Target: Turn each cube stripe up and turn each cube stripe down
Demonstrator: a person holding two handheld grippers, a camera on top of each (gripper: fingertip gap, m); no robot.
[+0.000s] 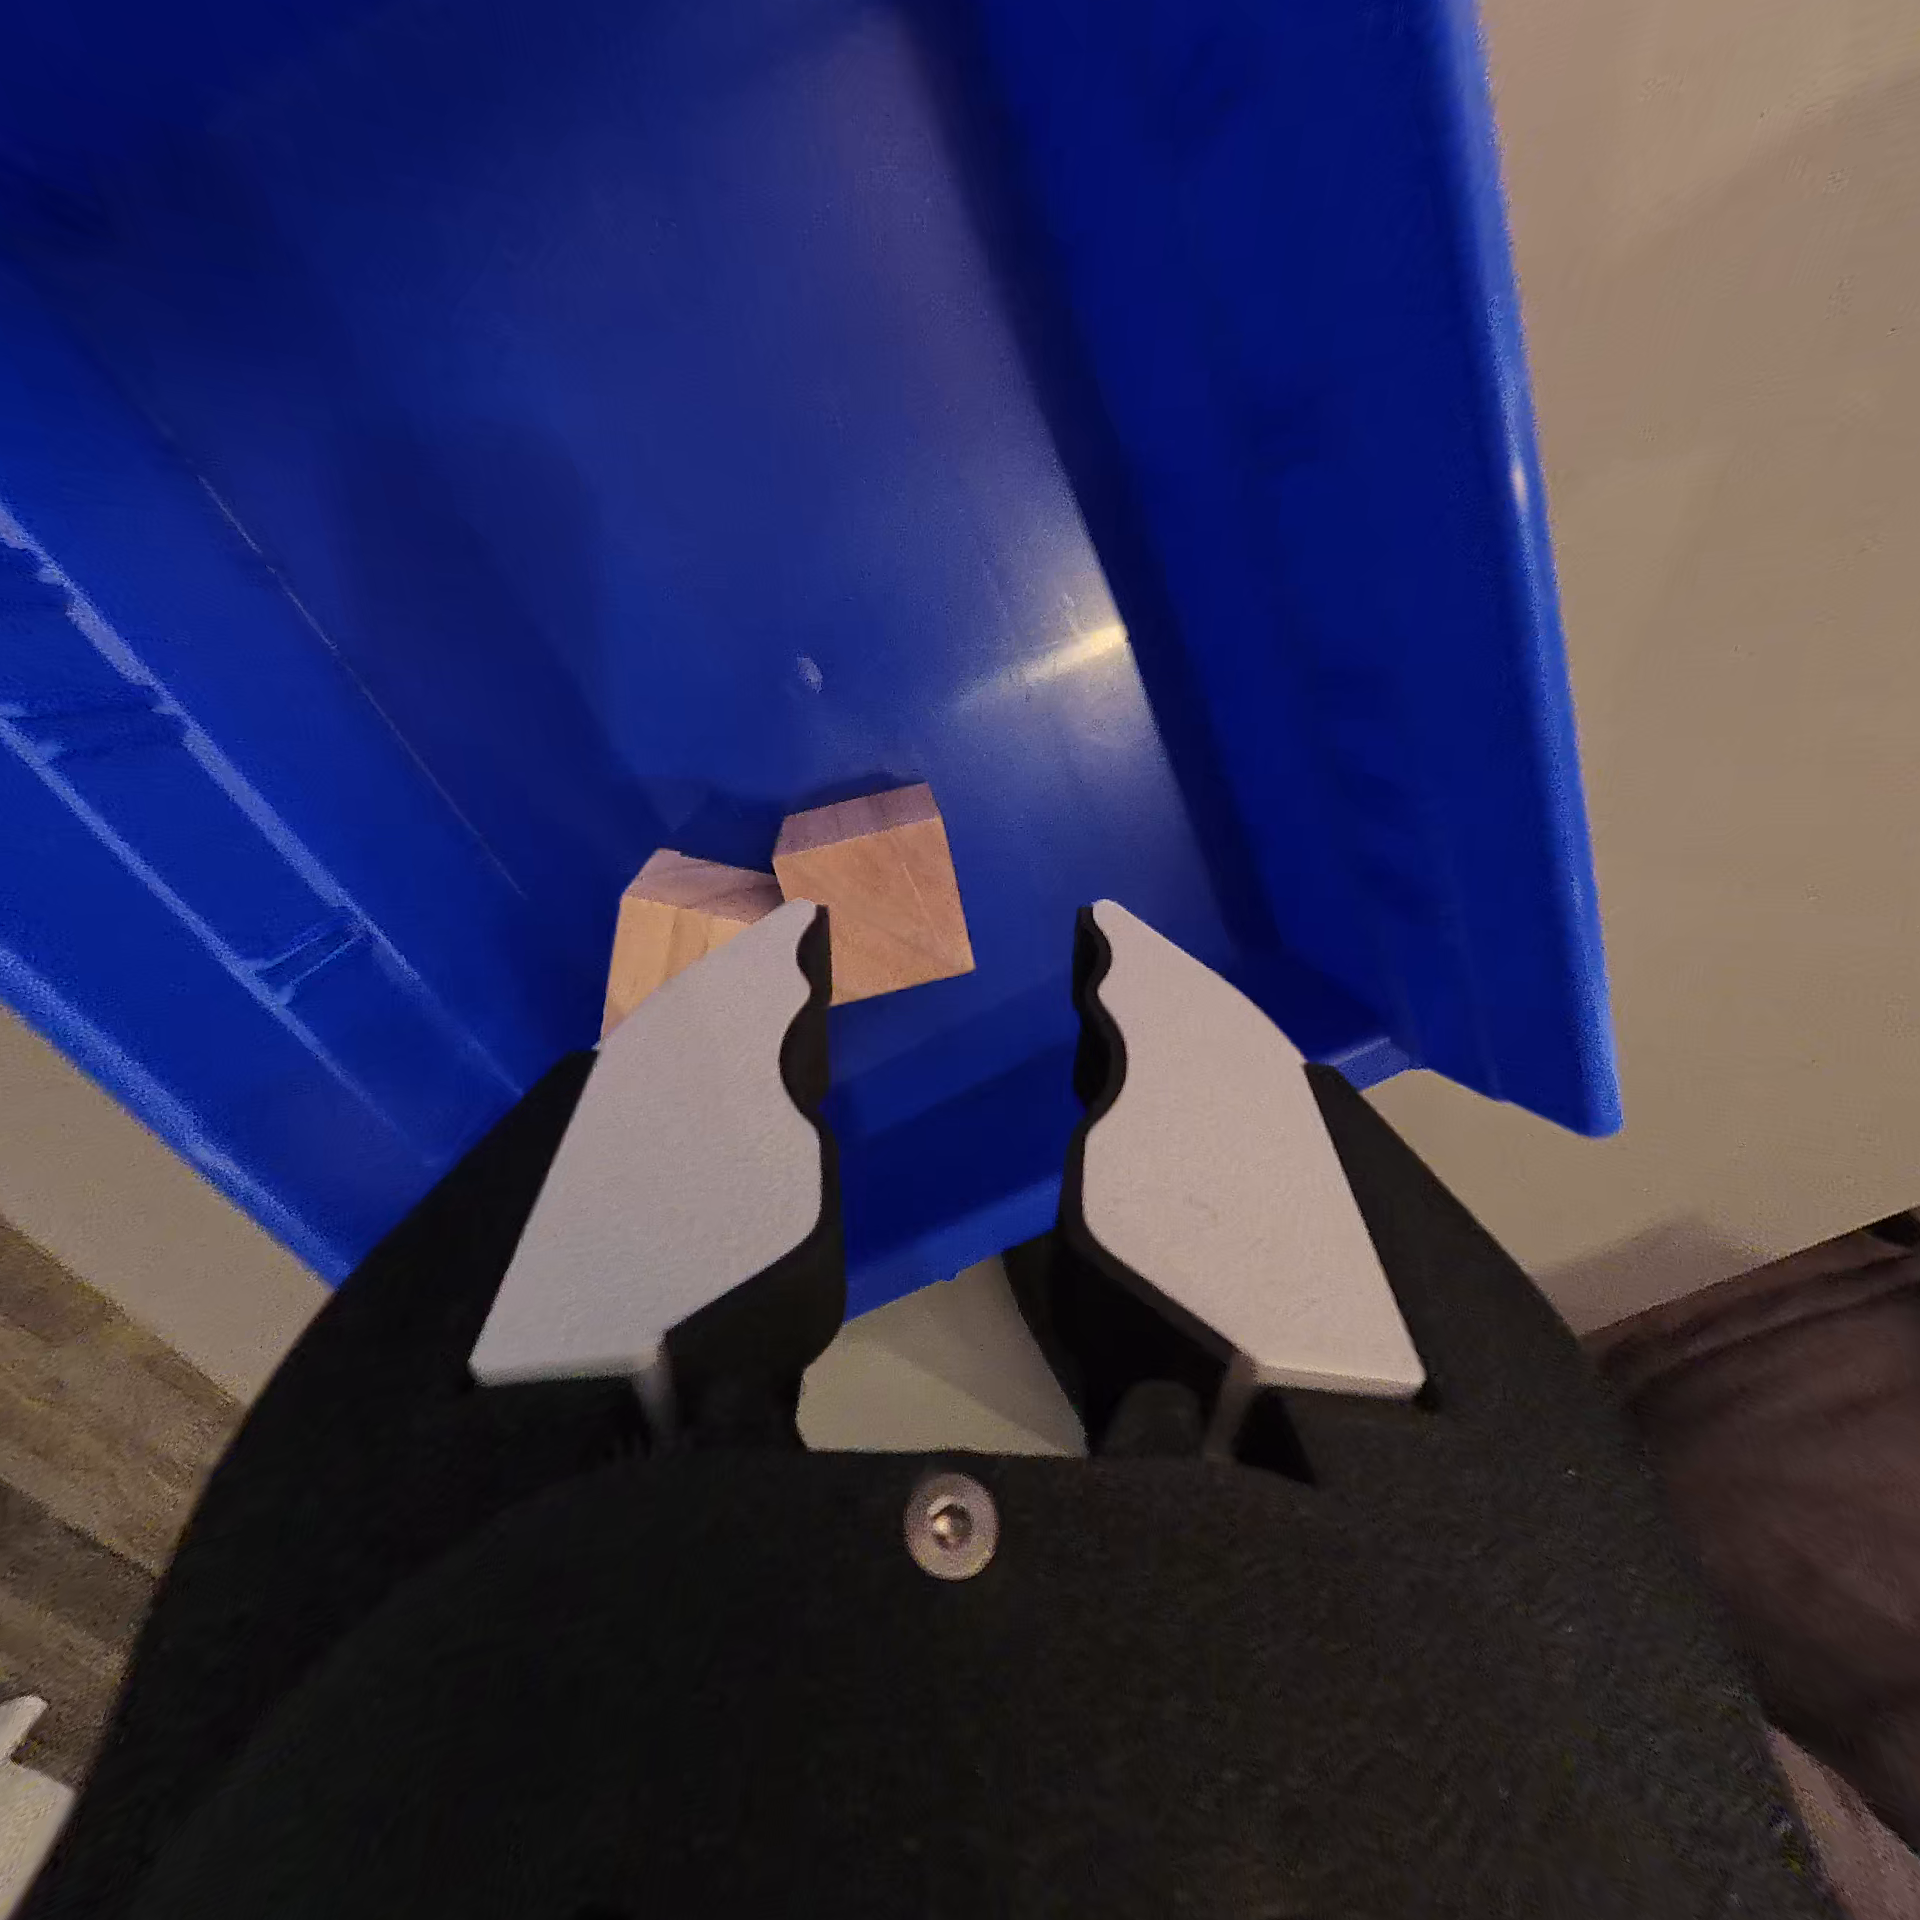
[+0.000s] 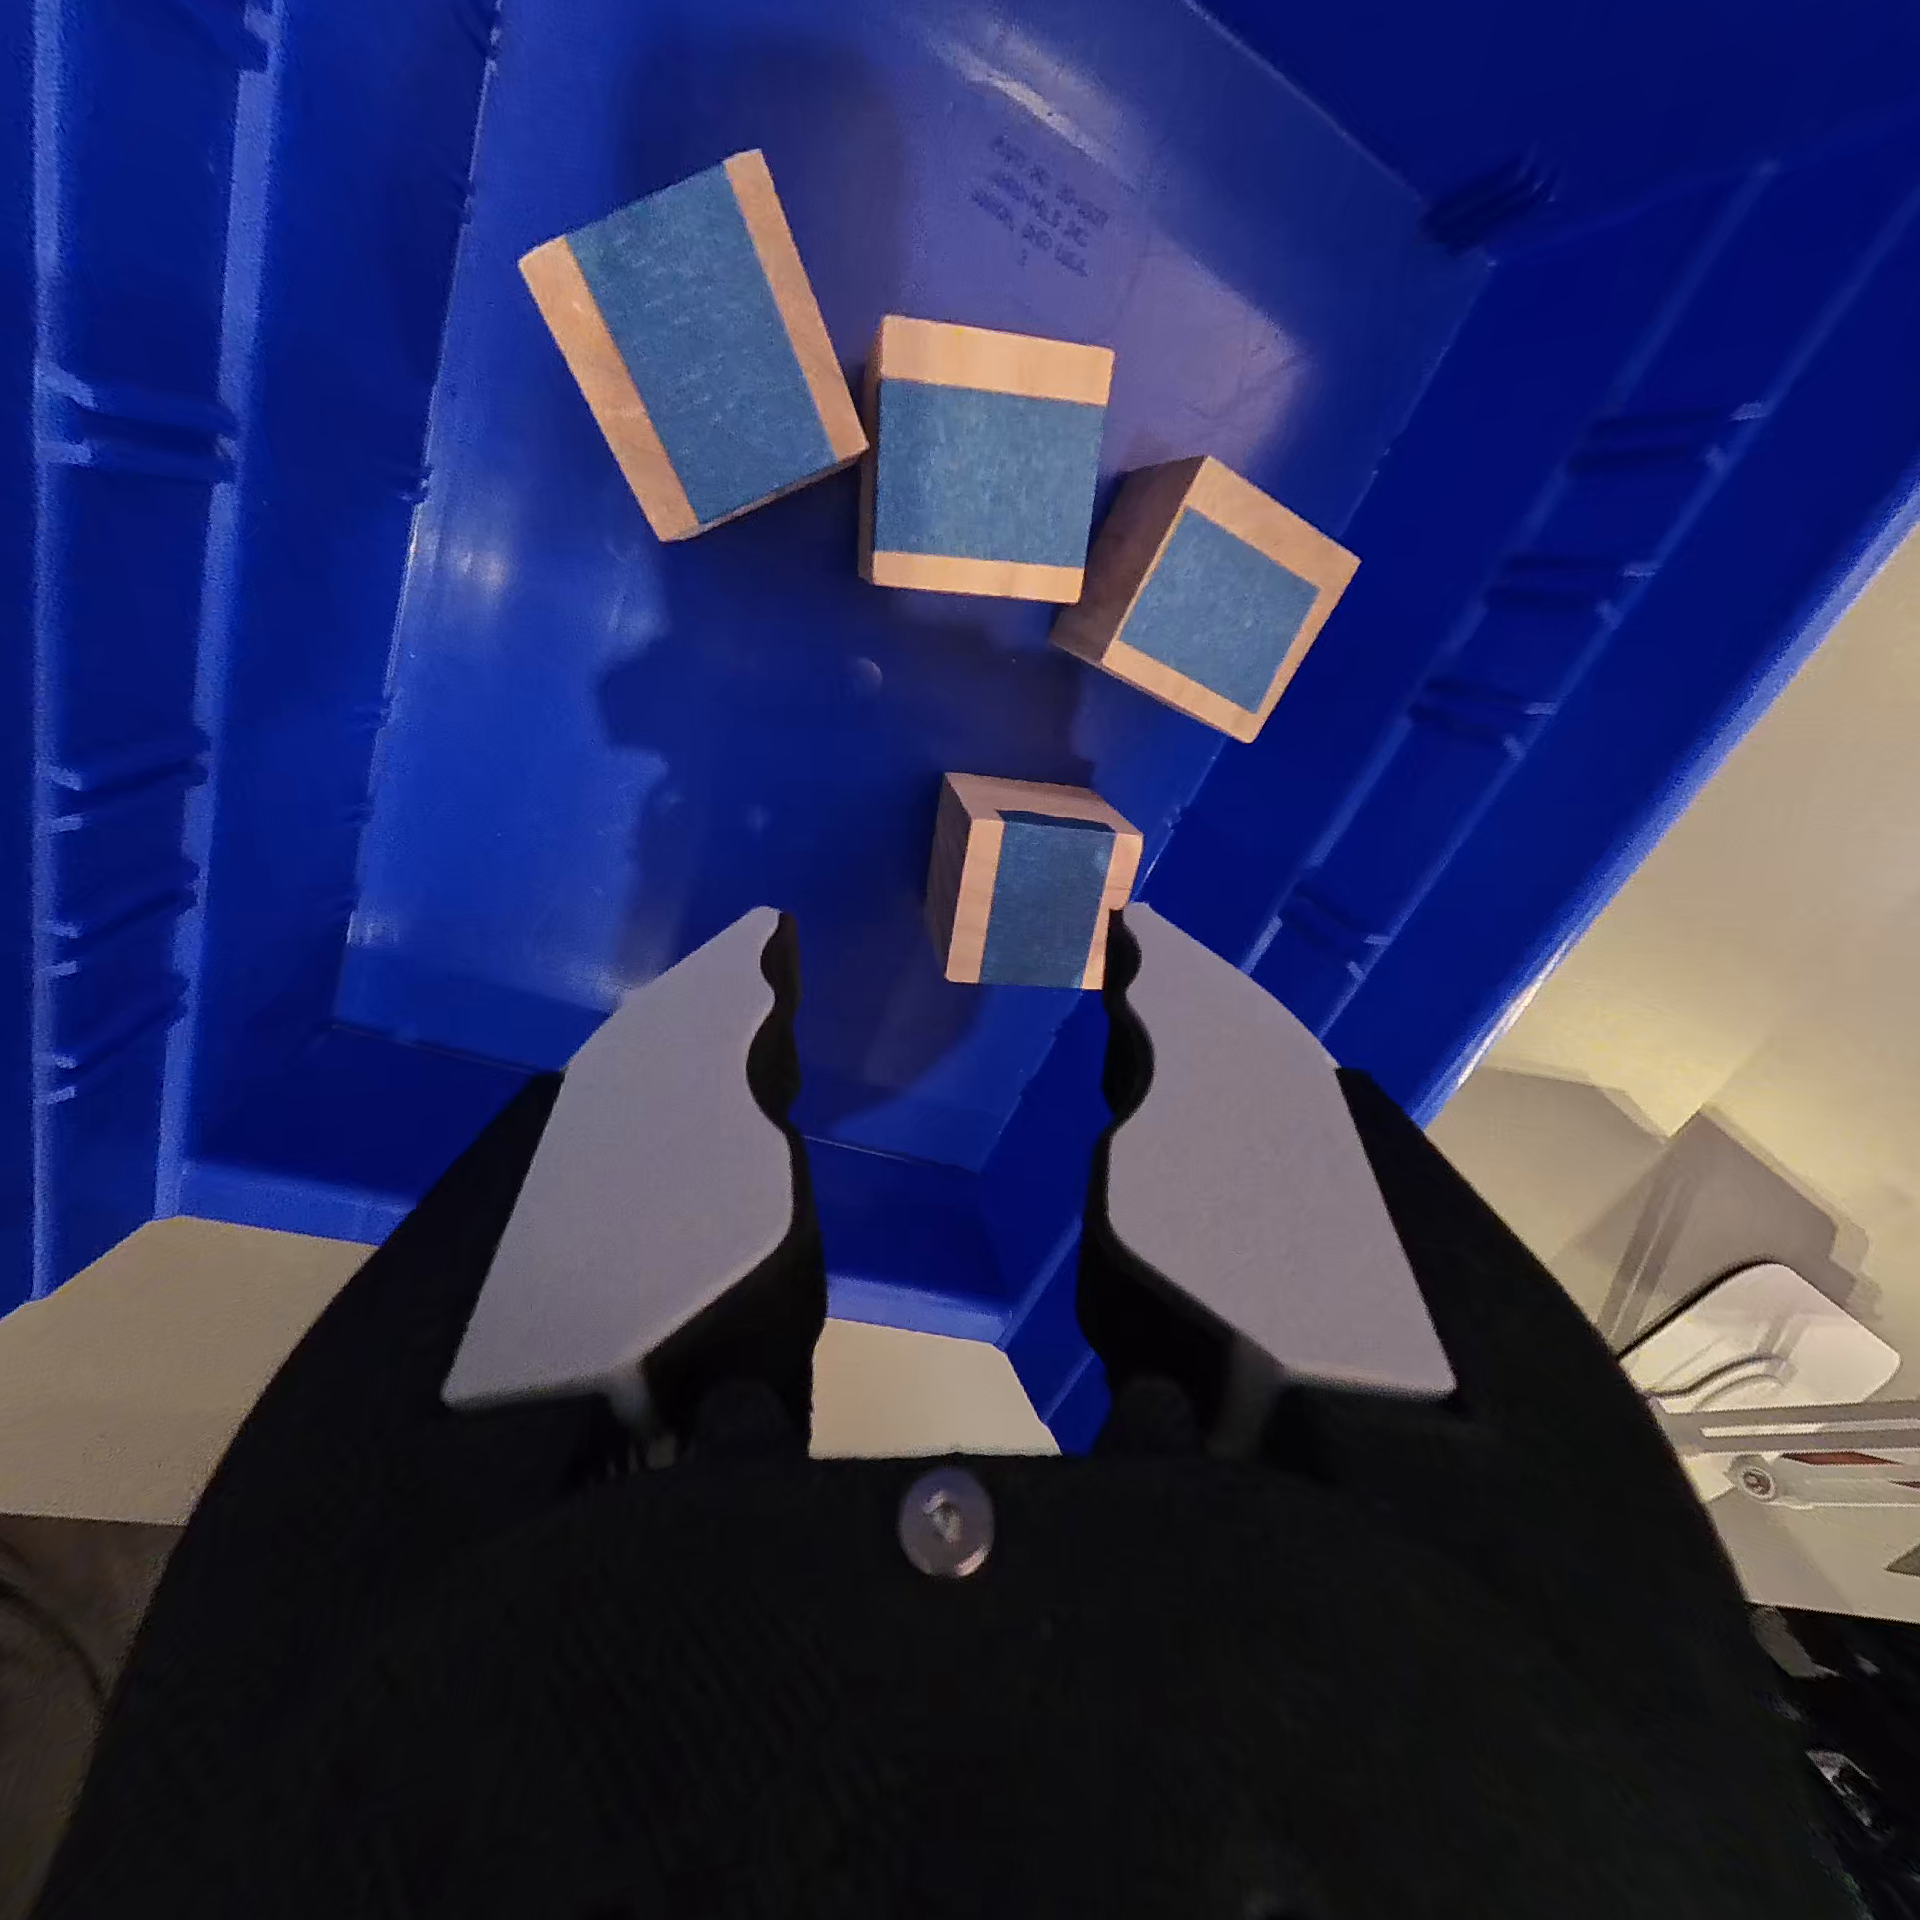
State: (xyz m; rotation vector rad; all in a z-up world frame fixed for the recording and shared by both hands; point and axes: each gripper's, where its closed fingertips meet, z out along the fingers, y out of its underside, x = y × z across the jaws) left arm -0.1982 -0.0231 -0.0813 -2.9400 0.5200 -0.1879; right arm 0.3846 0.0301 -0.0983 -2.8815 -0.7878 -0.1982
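Observation:
In the left wrist view two plain wooden cubes lie in a blue bin, with no stripe showing: one just beyond my left fingertip, one partly hidden behind that finger. My left gripper is open and empty, just short of them. In the right wrist view several wooden cubes lie stripe up in a blue bin: far left, middle, right, and a near one. My right gripper is open, its right fingertip close beside the near cube.
Each bin stands on a pale tabletop, also seen in the right wrist view. Grey and white equipment lies at the right of the right wrist view. Wood floor shows lower left.

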